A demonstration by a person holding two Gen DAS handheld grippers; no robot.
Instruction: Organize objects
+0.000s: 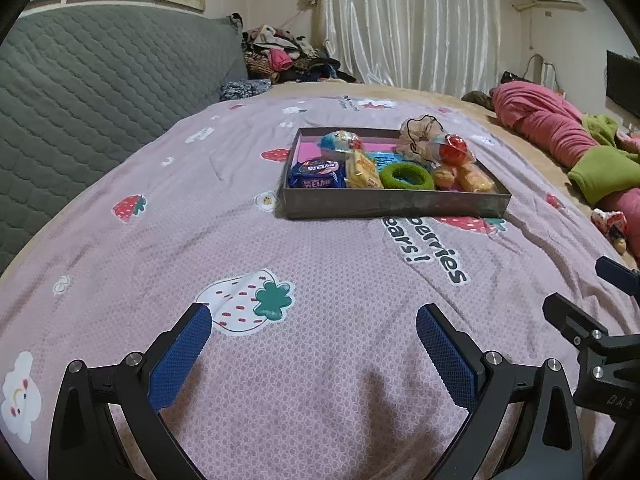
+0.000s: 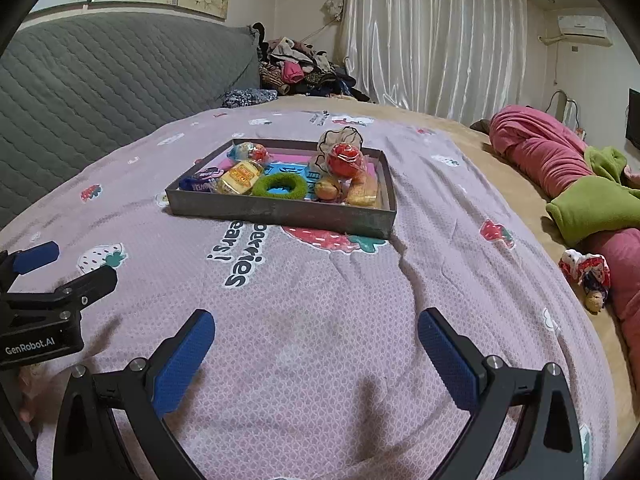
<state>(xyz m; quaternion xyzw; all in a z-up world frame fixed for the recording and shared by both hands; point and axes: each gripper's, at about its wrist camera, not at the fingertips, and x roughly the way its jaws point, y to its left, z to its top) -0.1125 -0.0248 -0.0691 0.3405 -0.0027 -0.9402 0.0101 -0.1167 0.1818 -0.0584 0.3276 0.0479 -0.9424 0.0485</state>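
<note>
A shallow grey box tray (image 1: 392,204) (image 2: 276,213) rests on the pink strawberry-print bedspread. Inside lie a blue snack packet (image 1: 318,174) (image 2: 200,182), a yellow wrapped snack (image 1: 362,170) (image 2: 239,177), a green fuzzy ring (image 1: 406,177) (image 2: 280,186), a red ball in plastic (image 1: 454,149) (image 2: 346,159), a beige scrunchie (image 1: 420,130) and some wrapped buns (image 1: 464,178) (image 2: 362,192). My left gripper (image 1: 312,320) is open, well short of the tray, holding nothing. My right gripper (image 2: 316,324) is open and empty too, likewise short of the tray.
A grey quilted headboard (image 1: 80,88) runs along the left. Piled clothes (image 1: 288,56) sit at the far end near white curtains. Pink and green bedding (image 2: 576,184) and a small doll (image 2: 588,276) lie on the right. Each gripper shows at the other view's edge.
</note>
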